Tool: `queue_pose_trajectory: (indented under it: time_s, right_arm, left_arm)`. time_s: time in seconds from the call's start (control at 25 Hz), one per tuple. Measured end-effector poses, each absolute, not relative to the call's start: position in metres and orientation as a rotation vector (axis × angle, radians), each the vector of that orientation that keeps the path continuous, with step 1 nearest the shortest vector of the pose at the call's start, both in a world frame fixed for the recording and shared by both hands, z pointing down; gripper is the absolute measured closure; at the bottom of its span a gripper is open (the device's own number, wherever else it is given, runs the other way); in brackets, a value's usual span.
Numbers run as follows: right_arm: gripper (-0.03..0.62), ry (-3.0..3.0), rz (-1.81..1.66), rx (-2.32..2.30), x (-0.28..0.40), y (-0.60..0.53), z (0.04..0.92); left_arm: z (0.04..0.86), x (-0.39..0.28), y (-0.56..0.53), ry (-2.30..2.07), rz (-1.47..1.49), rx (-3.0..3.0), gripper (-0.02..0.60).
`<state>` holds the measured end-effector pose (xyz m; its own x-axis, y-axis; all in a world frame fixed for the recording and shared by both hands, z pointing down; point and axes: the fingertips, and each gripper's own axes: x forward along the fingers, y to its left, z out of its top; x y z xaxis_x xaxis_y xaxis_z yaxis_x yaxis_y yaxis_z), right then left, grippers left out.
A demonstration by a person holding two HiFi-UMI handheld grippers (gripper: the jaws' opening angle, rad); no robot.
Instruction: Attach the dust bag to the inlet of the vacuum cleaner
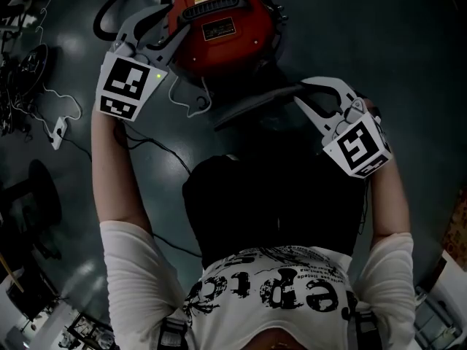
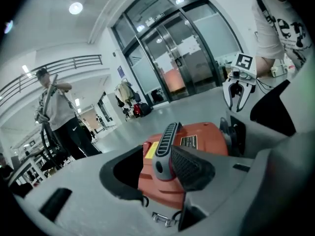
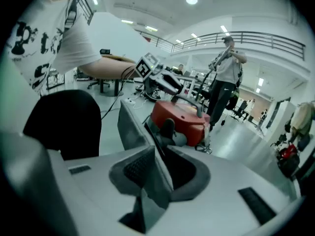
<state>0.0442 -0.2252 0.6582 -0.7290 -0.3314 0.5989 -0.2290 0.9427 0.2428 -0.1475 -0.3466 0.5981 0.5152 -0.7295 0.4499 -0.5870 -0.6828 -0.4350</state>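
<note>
right gripper [image 1: 305, 97] clamped on stiff grey collar [image 1: 252, 108] of dust bag [image 1: 270, 195], which hangs black at frame centre. the collar points at the red vacuum cleaner [image 1: 219, 42] at top centre, likely lining up for attachment. left gripper [image 1: 169, 31] has jaws apart and empty beside the vacuum's handle [image 1: 219, 2], probably to steady it.

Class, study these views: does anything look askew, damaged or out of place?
Nothing looks damaged or spilled. The flat grey dust bag, clamped in the right gripper, slants beside the red vacuum cleaner; loose cables trail across the floor.
</note>
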Motion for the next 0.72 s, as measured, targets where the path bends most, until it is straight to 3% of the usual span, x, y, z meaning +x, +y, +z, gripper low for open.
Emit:
queue_pose_trajectory:
  time_s: [0.36, 0.44, 0.52, 0.72]
  right_arm:
    - [0.525, -2.612, -0.036, 0.912, 0.058, -0.254, 0.589]
    - [0.531, -2.647, -0.015, 1.098, 0.067, -0.257, 0.572]
    - [0.583, -2.703, 0.056, 1.246, 0.074, -0.257, 0.557]
    - [0.591, -2.76, 0.151, 1.348, 0.076, -0.249, 0.552]
  left_arm:
    - [0.513, -0.139, -0.275, 1.747, -0.022, -2.452, 0.427]
    - [0.516, -0.133, -0.247, 1.891, 0.07, -2.426, 0.516]
    - [0.523, -0.13, -0.221, 2.009, 0.159, -2.42, 0.577]
    - [0.533, -0.127, -0.193, 2.099, 0.187, -2.395, 0.577]
